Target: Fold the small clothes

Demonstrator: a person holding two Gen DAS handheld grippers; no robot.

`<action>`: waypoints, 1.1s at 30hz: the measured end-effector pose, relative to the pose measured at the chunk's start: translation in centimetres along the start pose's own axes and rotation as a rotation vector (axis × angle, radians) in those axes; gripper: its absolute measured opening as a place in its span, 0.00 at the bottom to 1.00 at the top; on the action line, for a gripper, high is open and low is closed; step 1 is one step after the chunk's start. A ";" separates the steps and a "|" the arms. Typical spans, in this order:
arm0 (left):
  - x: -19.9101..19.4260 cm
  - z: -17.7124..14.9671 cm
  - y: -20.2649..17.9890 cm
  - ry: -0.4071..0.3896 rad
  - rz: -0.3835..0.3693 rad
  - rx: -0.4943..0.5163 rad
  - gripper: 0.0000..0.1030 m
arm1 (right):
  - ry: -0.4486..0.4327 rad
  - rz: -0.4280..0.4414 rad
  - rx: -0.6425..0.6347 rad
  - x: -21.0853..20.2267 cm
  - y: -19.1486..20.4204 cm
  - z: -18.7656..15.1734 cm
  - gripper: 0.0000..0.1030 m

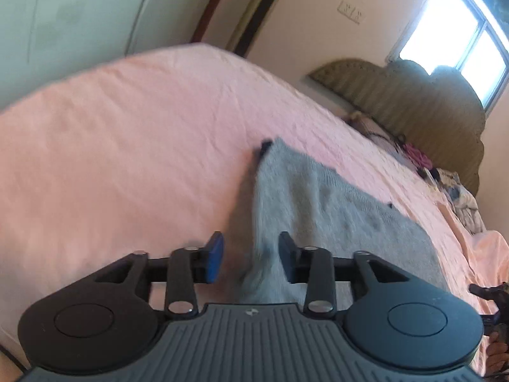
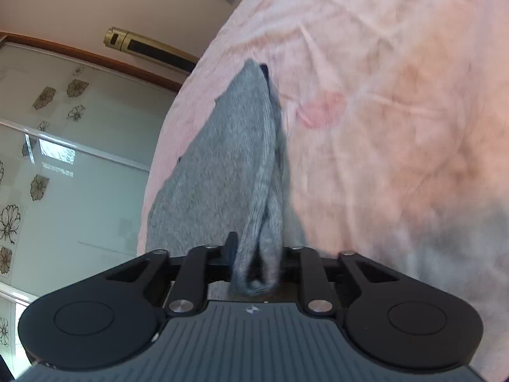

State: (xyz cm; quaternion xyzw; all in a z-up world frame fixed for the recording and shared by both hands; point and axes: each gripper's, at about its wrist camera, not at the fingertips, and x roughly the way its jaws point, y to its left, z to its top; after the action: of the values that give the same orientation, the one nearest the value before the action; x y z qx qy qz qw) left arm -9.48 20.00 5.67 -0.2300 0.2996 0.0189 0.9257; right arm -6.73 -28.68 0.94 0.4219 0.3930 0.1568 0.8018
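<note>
A small grey knit garment [image 1: 321,210] lies on the pink bedsheet [image 1: 127,146]. In the left wrist view my left gripper [image 1: 251,258] is open, its blue pads apart, with a raised edge of the grey cloth hanging between them, not pinched. In the right wrist view my right gripper [image 2: 256,254] is shut on a bunched fold of the same grey garment [image 2: 235,159], which stretches away from the jaws to a far corner with dark trim. The right fingertips are mostly hidden by the cloth.
The bed's padded headboard [image 1: 423,105] and a pile of other clothes [image 1: 458,191] lie at the far right. A glass wardrobe door with flower prints [image 2: 47,159] stands beyond the bed's edge. A pink stain [image 2: 321,108] marks the sheet.
</note>
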 end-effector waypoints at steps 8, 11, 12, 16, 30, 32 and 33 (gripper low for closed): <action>8.4 7.9 -3.8 -0.066 0.114 0.258 0.72 | -0.061 -0.112 -0.301 5.7 4.9 11.3 0.76; 13.9 9.0 -5.2 0.087 0.029 0.265 0.72 | 0.004 -0.183 -0.352 10.7 5.9 14.0 0.76; 15.1 9.2 -5.7 0.106 0.020 0.263 0.71 | 0.034 -0.202 -0.369 12.4 6.1 14.4 0.76; 19.6 8.8 -7.8 0.191 0.020 0.334 0.61 | 0.113 -0.220 -0.425 16.3 6.8 14.4 0.53; 22.6 8.3 -8.4 0.119 0.171 0.466 0.05 | 0.006 -0.144 -0.324 14.6 3.7 15.7 0.10; 22.1 7.6 -8.3 0.057 0.184 0.475 0.07 | 0.016 -0.175 -0.335 15.8 3.2 14.7 0.11; 21.6 7.5 -8.3 0.044 0.190 0.468 0.08 | 0.000 -0.161 -0.340 15.7 3.2 14.3 0.13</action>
State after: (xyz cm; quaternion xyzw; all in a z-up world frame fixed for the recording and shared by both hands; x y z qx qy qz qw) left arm 13.78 13.66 2.30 0.0193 0.3364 0.0310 0.9410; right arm 14.56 -25.50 0.49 0.2476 0.3937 0.1562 0.8714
